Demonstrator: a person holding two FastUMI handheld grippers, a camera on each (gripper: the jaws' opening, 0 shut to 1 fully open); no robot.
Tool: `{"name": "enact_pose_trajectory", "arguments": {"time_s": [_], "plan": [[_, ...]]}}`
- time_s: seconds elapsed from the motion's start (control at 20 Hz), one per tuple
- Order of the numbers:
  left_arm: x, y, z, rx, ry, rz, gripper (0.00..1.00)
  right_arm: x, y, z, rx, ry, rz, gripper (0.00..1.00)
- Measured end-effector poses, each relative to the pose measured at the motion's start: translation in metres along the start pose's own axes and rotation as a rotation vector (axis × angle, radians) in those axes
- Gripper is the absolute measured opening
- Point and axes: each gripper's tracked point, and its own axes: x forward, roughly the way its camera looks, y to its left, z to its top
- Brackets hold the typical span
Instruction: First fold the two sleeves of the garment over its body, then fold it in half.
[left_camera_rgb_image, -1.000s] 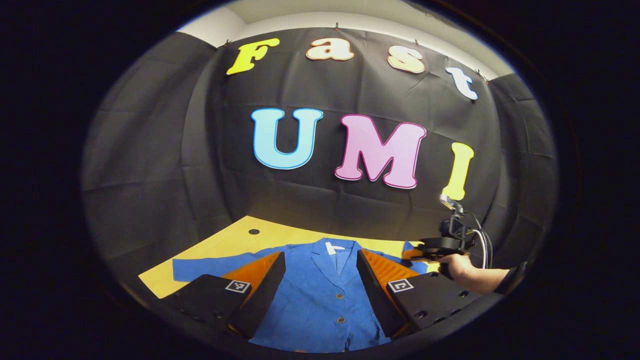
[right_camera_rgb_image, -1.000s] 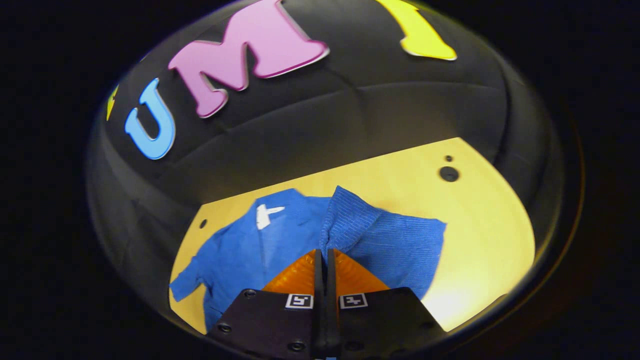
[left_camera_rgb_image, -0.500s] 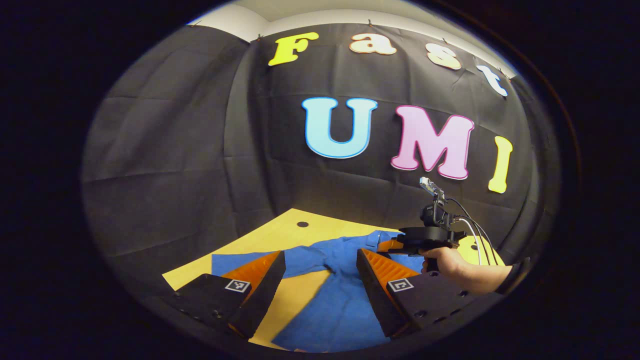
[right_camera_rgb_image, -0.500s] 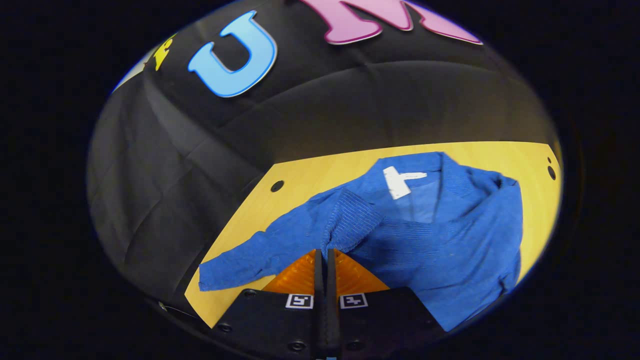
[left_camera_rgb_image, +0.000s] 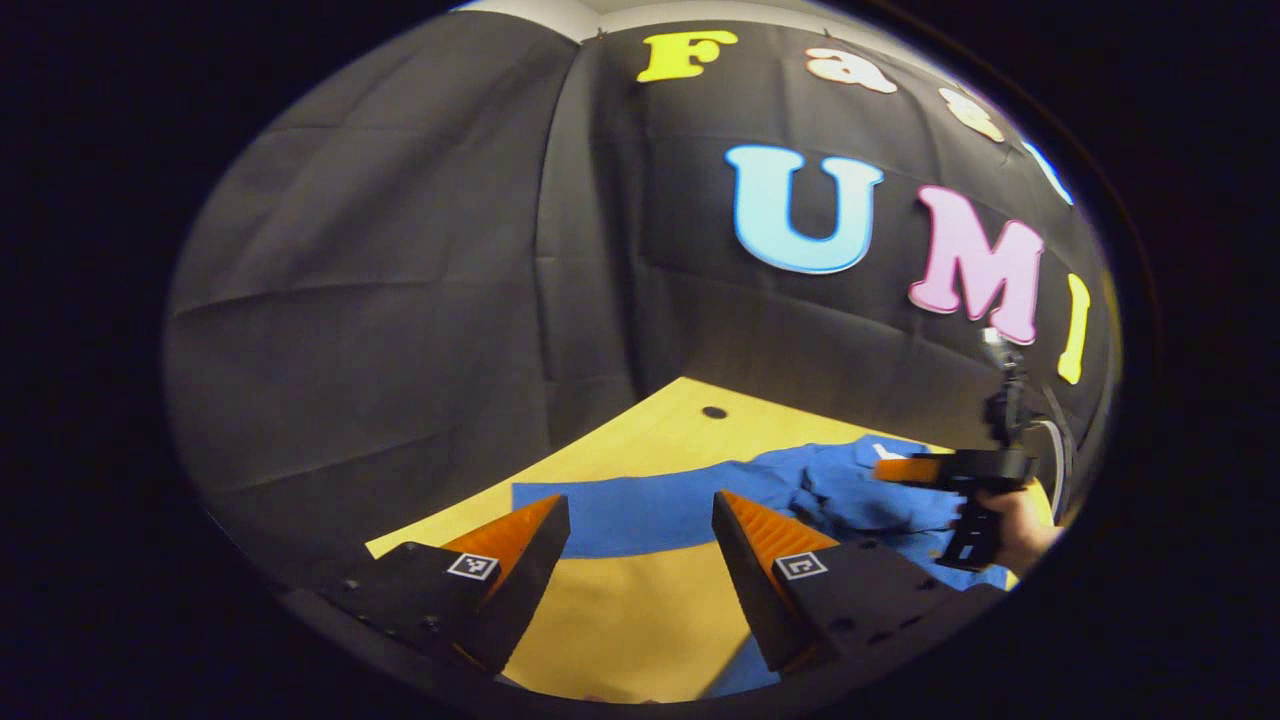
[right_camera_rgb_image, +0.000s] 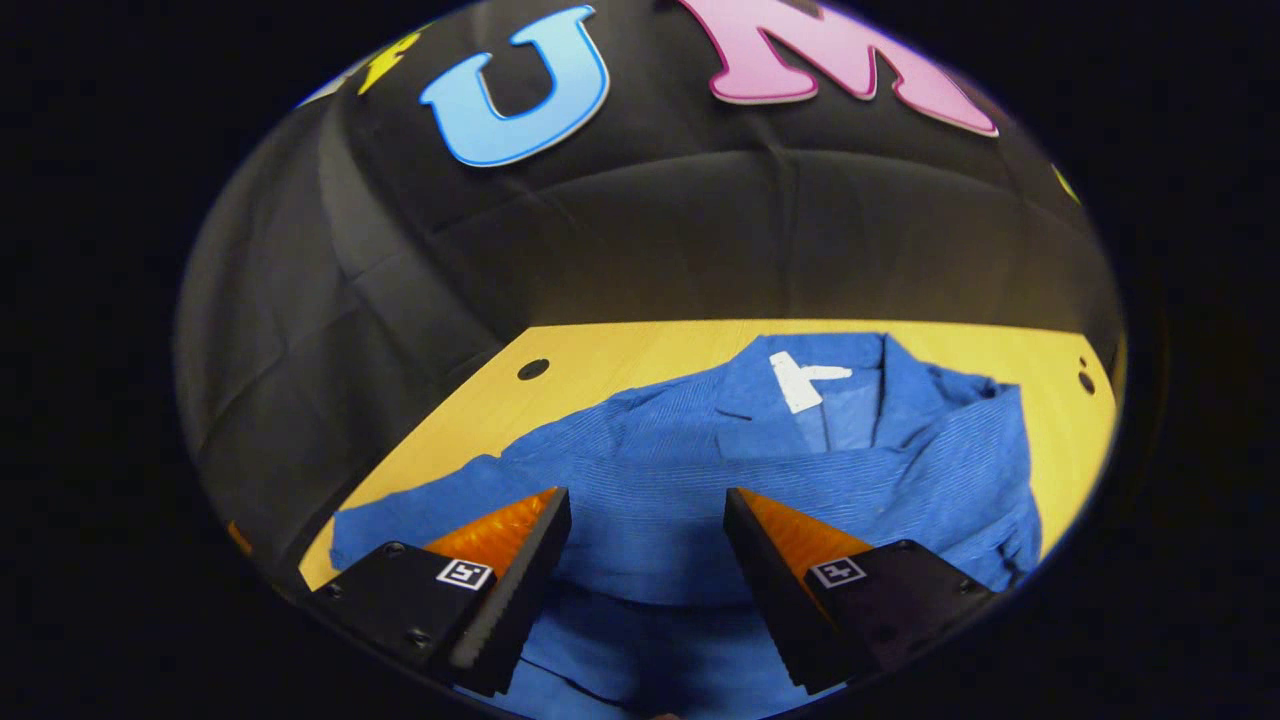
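My right gripper is wide apart above the blue garment. My left gripper, apart too, should pinch the flat sleeve just ahead, near its end.

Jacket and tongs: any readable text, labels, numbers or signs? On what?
Tag at the jacket collar: white, too small and blurred to read.
Markers on the right tongs: square black-and-white code patterns, no words or numbers.
Left tongs: the same kind of square patterns, nothing readable.
Jacket cloth: no print or brand that I can make out.
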Motion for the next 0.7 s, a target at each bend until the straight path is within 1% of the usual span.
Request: {"name": "enact_pose_trajectory", "arguments": {"time_s": [0.05, 0.15, 0.3, 0.4, 0.5, 0.55, 0.65, 0.7], "plan": [[0.013, 0.015, -0.015, -0.013, 0.068, 0.040, 0.82, -0.015, -0.005, 0.002, -0.034, -0.032, -0.001, 0.99], [0.044, 0.032, -0.036, -0.034, 0.149, 0.077, 0.85, -0.046, -0.018, 0.008, -0.103, -0.096, -0.010, 0.98], [0.089, 0.049, -0.057, -0.031, 0.240, 0.117, 0.85, -0.087, -0.035, 0.012, -0.178, -0.197, -0.039, 0.98], [0.105, 0.063, -0.067, -0.023, 0.287, 0.153, 0.85, -0.112, -0.047, 0.006, -0.194, -0.216, -0.055, 0.98], [0.117, 0.060, -0.076, -0.008, 0.350, 0.185, 0.85, -0.134, -0.052, 0.001, -0.194, -0.212, -0.052, 0.98], [0.120, 0.058, -0.077, 0.005, 0.376, 0.210, 0.85, -0.144, -0.059, 0.003, -0.203, -0.221, -0.060, 0.98], [0.130, 0.049, -0.079, 0.022, 0.420, 0.222, 0.85, -0.163, -0.073, 0.006, -0.233, -0.245, -0.088, 0.98], [0.129, 0.053, -0.078, 0.028, 0.398, 0.222, 0.85, -0.169, -0.079, 0.008, -0.242, -0.264, -0.095, 0.98]]}}
